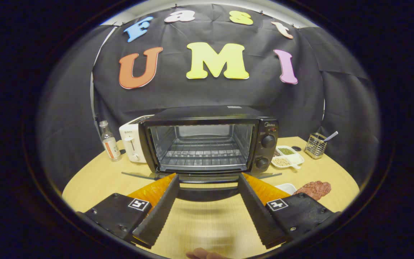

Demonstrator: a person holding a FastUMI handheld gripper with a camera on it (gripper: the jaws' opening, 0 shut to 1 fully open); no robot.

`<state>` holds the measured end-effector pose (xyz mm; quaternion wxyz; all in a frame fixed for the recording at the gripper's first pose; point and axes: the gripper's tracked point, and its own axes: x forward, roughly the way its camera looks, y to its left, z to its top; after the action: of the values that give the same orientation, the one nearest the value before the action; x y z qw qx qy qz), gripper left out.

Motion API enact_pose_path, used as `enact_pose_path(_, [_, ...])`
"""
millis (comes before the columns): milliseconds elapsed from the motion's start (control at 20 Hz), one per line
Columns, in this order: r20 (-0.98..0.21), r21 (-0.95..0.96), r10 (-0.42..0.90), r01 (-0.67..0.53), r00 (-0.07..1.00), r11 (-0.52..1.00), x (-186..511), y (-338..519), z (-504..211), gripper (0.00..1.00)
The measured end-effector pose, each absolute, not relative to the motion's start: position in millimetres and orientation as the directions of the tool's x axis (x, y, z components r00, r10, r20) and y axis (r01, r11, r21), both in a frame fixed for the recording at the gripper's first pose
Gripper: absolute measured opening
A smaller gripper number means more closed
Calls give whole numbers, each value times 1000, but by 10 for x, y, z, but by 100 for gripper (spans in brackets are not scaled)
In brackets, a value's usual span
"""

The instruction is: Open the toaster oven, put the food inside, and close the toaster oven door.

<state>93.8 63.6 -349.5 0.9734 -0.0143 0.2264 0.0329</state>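
Hand: a fingertip point(201, 254) shows at the tabletop's near edge, below the tool; likely the person steadying or resting there.
Tool: tool point(207, 178) spread wide and grasping nothing; its two black serrated fingers point(160, 210), backed in orange, point at the dropped door's front edge.
Tabletop: pale wood-grain tabletop point(199, 223) with a rounded outline, bare between the fingers.
Toaster oven: black boxy toaster oven point(207, 142) at the middle of the tabletop, just beyond the fingertips; its glass door point(207, 177) hangs down flat, the cavity open, a wire rack point(202, 154) inside, two knobs on its right panel.
Food: a flat, reddish-brown, rough-surfaced food point(314, 189) lies toward the tabletop's right edge, beside a small white dish point(286, 187), not yet inside; reaching for it looks like the next step.
Others: white toaster point(131, 142) and clear bottle point(109, 142) toward the left edge; divided white tray of grains point(288, 157) and wire-mesh holder point(316, 145) toward the far right edge.
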Motion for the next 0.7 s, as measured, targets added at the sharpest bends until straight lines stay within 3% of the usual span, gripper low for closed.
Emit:
enact_pose_path(350, [-501,6,56,-61,863,998,634,557,-3961,100])
enact_pose_path(700, [-652,17,41,-40,757,999,449,492,-4441,100])
